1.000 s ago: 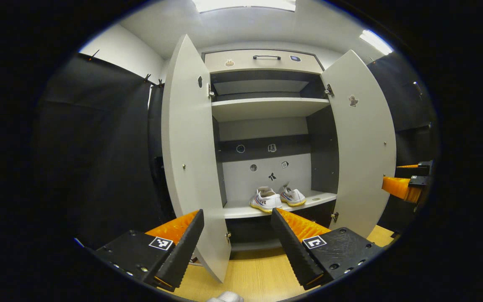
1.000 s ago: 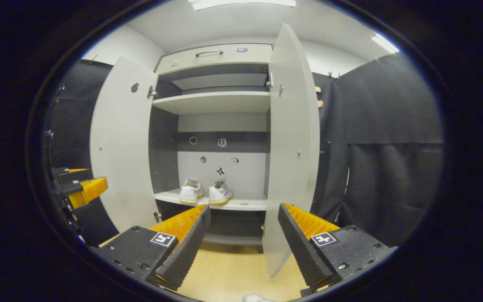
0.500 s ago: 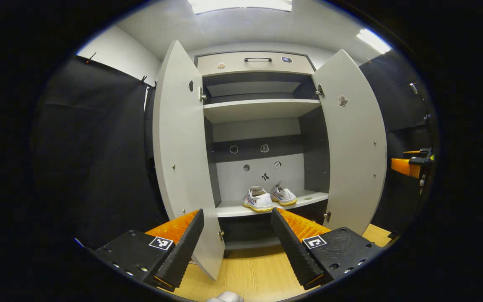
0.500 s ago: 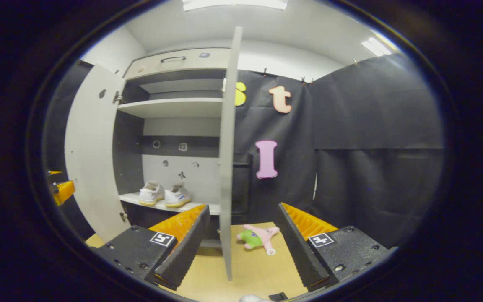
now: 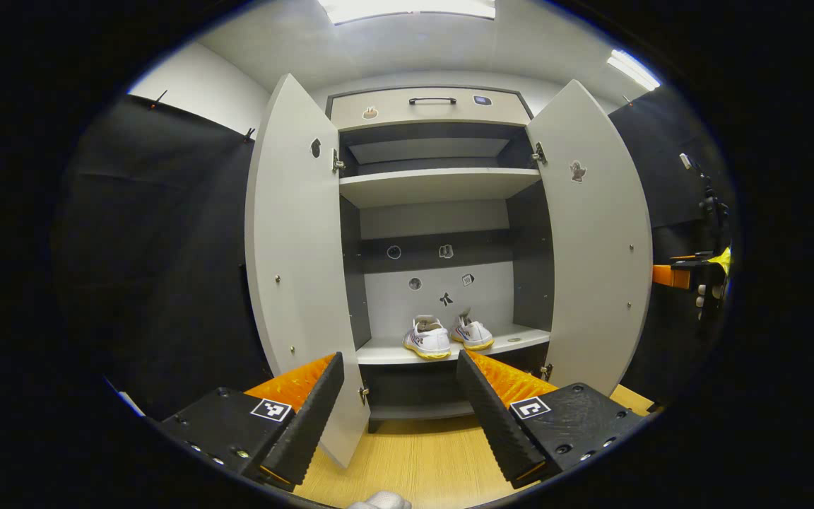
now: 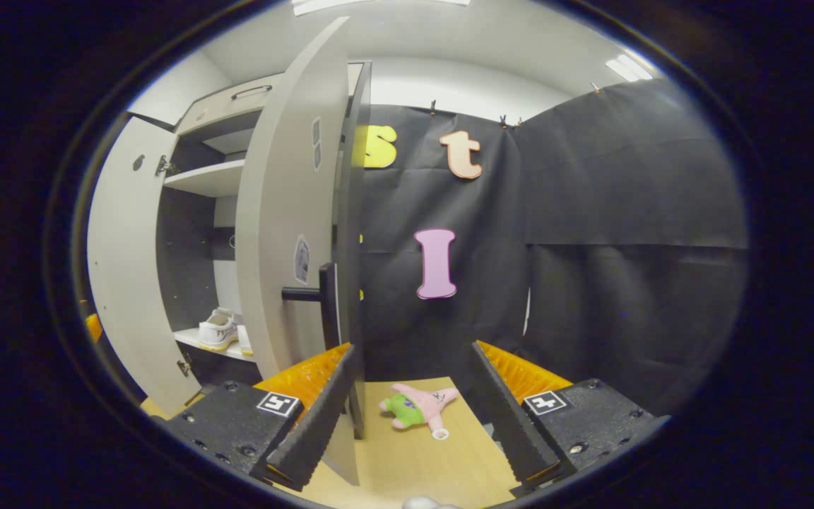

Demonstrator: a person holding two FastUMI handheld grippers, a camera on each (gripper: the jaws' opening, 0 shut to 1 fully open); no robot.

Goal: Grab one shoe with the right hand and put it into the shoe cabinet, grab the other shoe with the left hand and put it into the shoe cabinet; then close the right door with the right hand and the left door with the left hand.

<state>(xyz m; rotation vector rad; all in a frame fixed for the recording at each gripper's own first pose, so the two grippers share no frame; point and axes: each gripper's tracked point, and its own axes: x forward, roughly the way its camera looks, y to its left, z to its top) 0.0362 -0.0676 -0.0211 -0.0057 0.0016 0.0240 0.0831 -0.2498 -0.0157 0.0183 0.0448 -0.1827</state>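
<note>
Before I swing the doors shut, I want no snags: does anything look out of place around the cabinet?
One thing: a pink and green starfish plush toy lies on the wooden floor beside the right door, outside the cabinet. Both white shoes sit neatly on the lower shelf.

- It was a staged booth, not a real home: black cloth point(image 6: 626, 212) hung clipped along white walls.
- A grey shoe cabinet point(image 5: 435, 184) stood on pale wood flooring point(image 5: 421, 459), stickers dotting its back panel.
- Strip lights point(image 5: 407, 8) glared overhead; a plush starfish toy point(image 6: 417, 408) lay on the floor.
</note>
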